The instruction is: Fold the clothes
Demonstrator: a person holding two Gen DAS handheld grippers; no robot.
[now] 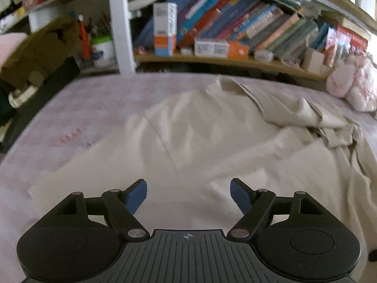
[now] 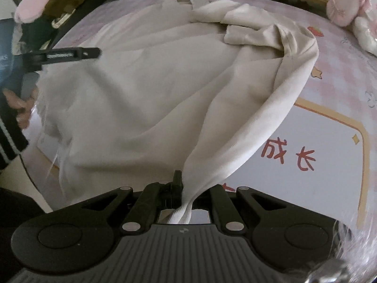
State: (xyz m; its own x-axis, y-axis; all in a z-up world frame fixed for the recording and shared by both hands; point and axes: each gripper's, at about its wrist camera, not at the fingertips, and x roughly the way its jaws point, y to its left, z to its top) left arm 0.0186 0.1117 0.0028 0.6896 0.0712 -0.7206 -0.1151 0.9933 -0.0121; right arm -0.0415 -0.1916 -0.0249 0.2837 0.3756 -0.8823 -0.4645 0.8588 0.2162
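We see the beige garment (image 2: 146, 89) spread across the bed (image 2: 329, 75), its long axis running from the near hem to the far collar. Our right gripper (image 2: 181, 188) pinches the near right hem with its jaws closed tight. Our left gripper (image 1: 188, 197), nearer the loose near left edge, hovers above the cloth, jaws wide and empty.

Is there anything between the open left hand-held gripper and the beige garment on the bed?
Nothing visible stands in the way. The left hand-held gripper is open right above the beige garment, with only cloth showing between its blue pads. The right hand-held gripper is already shut on a bunched edge of the same garment.
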